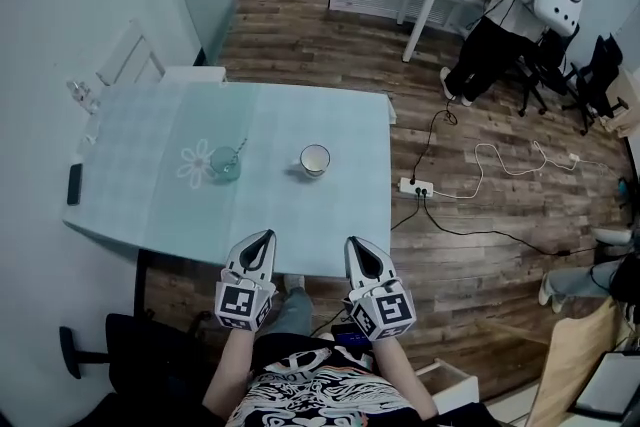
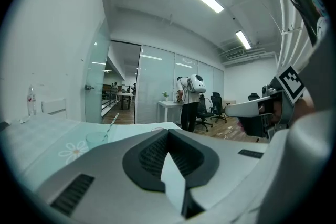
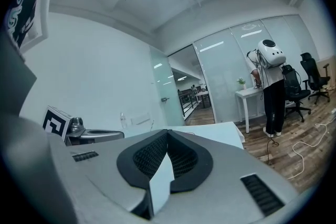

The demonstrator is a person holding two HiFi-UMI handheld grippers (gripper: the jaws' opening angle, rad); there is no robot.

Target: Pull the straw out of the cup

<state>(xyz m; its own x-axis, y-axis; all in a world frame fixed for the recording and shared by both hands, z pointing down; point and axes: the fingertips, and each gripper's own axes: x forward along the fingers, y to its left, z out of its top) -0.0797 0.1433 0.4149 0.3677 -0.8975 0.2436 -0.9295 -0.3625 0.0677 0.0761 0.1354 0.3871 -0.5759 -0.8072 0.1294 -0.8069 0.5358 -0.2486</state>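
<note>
Hovering side by side over the near edge of a pale green table (image 1: 150, 200), the left gripper (image 1: 262, 238) and right gripper (image 1: 354, 243) each have their jaws pressed together, gripping nothing. Farther in, well apart from both, a glass cup (image 1: 225, 168) holds a leaning straw (image 1: 241, 147). A white cup (image 1: 315, 159) stands to its right.

Thin straw (image 1: 240, 151): lower end lost inside cup (image 1: 224, 165). At table (image 1: 150, 210) left edge, dark flat item (image 1: 74, 183) too small to tell. At table far-left corner, clear item (image 1: 80, 95), same. Left gripper view: left gripper (image 2: 168, 130) hides cup base.
</note>
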